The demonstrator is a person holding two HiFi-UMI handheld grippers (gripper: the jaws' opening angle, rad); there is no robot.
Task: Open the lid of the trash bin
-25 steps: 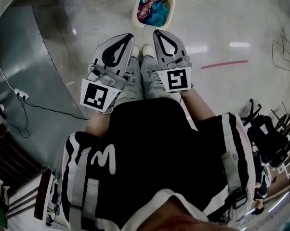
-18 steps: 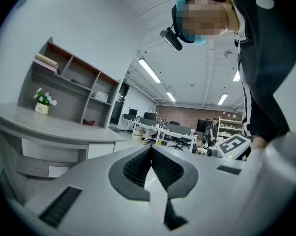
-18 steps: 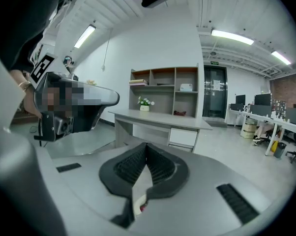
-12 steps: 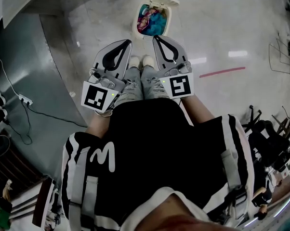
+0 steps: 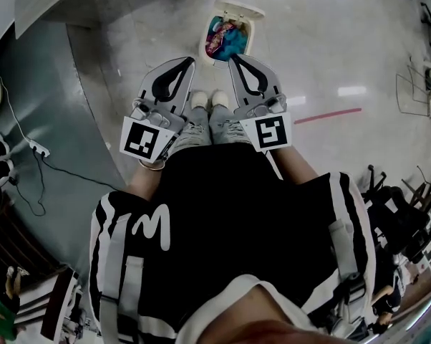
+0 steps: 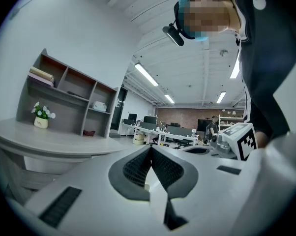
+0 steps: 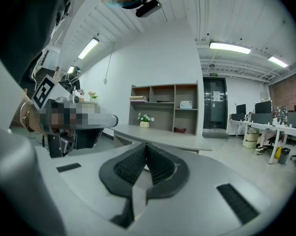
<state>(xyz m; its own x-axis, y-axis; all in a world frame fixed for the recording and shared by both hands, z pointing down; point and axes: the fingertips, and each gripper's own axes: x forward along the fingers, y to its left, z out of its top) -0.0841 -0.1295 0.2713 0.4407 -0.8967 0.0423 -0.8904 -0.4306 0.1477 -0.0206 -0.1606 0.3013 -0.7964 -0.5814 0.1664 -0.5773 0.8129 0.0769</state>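
The white trash bin (image 5: 217,51) stands on the floor in front of the person's feet, its lid (image 5: 238,8) tipped back so colourful rubbish shows inside. In the head view my left gripper (image 5: 190,60) and right gripper (image 5: 232,58) are held side by side at waist height, tips pointing toward the bin and well above it. Both are shut with nothing between the jaws. The left gripper view shows its jaws meeting at the tip (image 6: 150,147), and the right gripper view shows the same (image 7: 146,145). Both gripper views look out across the room, and neither shows the bin.
A curved grey counter (image 5: 36,84) with a cable on the floor lies to the left. A shelf unit (image 7: 162,107) stands behind it. Red tape (image 5: 327,115) marks the shiny floor at right. Chairs (image 5: 394,206) crowd the right edge. Office desks (image 6: 158,132) stand farther off.
The bin has shifted farther up and away in the head view as the person has drawn back. Both grippers stay shut and side by side.
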